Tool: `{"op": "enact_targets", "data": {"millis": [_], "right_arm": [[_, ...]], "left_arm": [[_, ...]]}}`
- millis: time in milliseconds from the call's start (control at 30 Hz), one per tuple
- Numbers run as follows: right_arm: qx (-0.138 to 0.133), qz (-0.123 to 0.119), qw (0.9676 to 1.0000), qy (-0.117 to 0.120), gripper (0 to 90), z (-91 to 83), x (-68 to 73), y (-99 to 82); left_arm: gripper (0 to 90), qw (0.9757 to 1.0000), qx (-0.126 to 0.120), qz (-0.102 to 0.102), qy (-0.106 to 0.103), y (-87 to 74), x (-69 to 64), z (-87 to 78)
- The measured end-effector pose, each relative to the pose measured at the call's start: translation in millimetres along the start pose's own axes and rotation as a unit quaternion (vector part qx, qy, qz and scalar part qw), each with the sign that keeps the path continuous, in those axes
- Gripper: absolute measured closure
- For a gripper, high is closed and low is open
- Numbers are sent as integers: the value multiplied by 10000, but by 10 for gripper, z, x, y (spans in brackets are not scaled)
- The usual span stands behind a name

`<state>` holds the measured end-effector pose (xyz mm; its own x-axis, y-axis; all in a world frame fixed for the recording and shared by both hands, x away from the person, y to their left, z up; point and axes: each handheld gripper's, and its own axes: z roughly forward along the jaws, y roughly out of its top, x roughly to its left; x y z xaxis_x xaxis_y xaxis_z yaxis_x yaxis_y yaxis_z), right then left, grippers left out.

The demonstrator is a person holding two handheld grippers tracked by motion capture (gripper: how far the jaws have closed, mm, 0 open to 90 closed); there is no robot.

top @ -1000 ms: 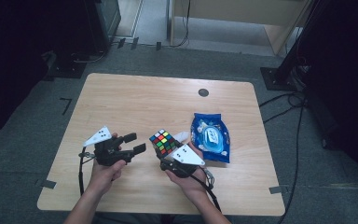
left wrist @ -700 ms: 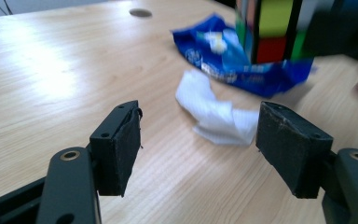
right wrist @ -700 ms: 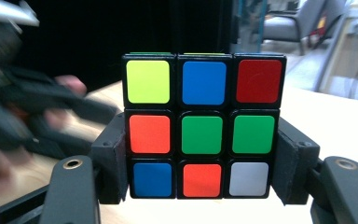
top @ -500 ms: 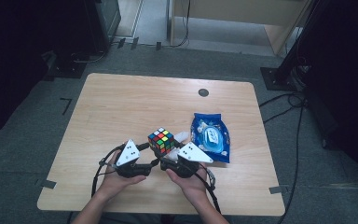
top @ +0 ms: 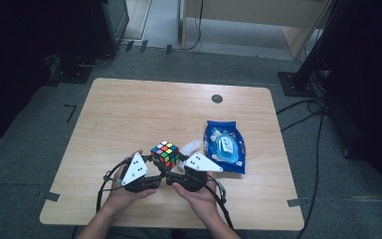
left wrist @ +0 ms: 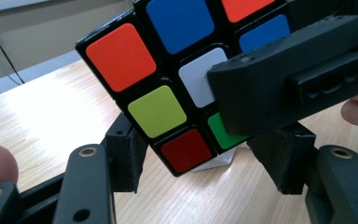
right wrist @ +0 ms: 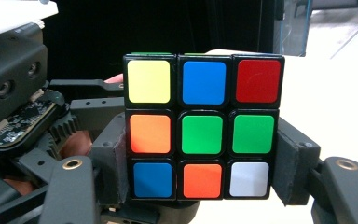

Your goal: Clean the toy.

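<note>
**Two grippers, one Rubik's cube**

So the Rubik's cube [top: 165, 154] sits near the front edge of the light wooden table [top: 129, 114], held up off the surface between the two handheld grippers, and it's the landmark for everything else here.

The right gripper [top: 173, 175] comes at the cube from the person's side, just below and to the right of it in the high view. In the right gripper view its two black pads clamp the cube [right wrist: 203, 127] on both sides at the lower two rows, so those jaws are pinching it squarely, with the face straight at the camera.

The left gripper [top: 155, 174] is tucked in right beside the cube's lower left. Its jaws have just been closing, and the cube is between them. In the left gripper view the cube [left wrist: 168, 93] hangs tilted, one corner pointing down between the pads [left wrist: 127, 158]; the left-hand pad meets the cube's edge, while the other pad's contact is hidden behind the right gripper's jaw crossing in front. Looks like a grip on the bottom layer.

Right of the cube, a blue plastic packet [top: 224, 147] lies flat on the table, with a bit of white paper [top: 191, 146] between packet and cube. Well beyond the cube, a small dark round grommet [top: 217, 98] sits near the far edge.
</note>
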<state>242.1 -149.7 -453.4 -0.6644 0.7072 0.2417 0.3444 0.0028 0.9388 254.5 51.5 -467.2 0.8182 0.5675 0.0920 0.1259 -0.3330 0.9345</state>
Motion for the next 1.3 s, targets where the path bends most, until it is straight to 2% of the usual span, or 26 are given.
{"op": "enact_targets", "data": {"millis": [333, 533, 667, 1000, 1300], "right_arm": [[-10, 108, 9999, 9, 301, -13, -25, 29], [54, 103, 9999, -6, 334, -3, -15, 29], [110, 297, 9995, 9, 327, -10, -28, 43], [133, 352, 9993, 63, 313, -19, -26, 74], [220, 459, 9987, -6, 306, -27, -23, 98]], "left_arm": [[390, 10000, 24, 8, -68, -16, -17, 24], [395, 9999, 65, -34, -69, -36, -37, 53], [418, 10000, 14, -6, -36, -32, -26, 31], [404, 10000, 1, -12, -79, -38, -20, 28], [403, 9999, 63, 51, -86, -49, -47, 52]]}}
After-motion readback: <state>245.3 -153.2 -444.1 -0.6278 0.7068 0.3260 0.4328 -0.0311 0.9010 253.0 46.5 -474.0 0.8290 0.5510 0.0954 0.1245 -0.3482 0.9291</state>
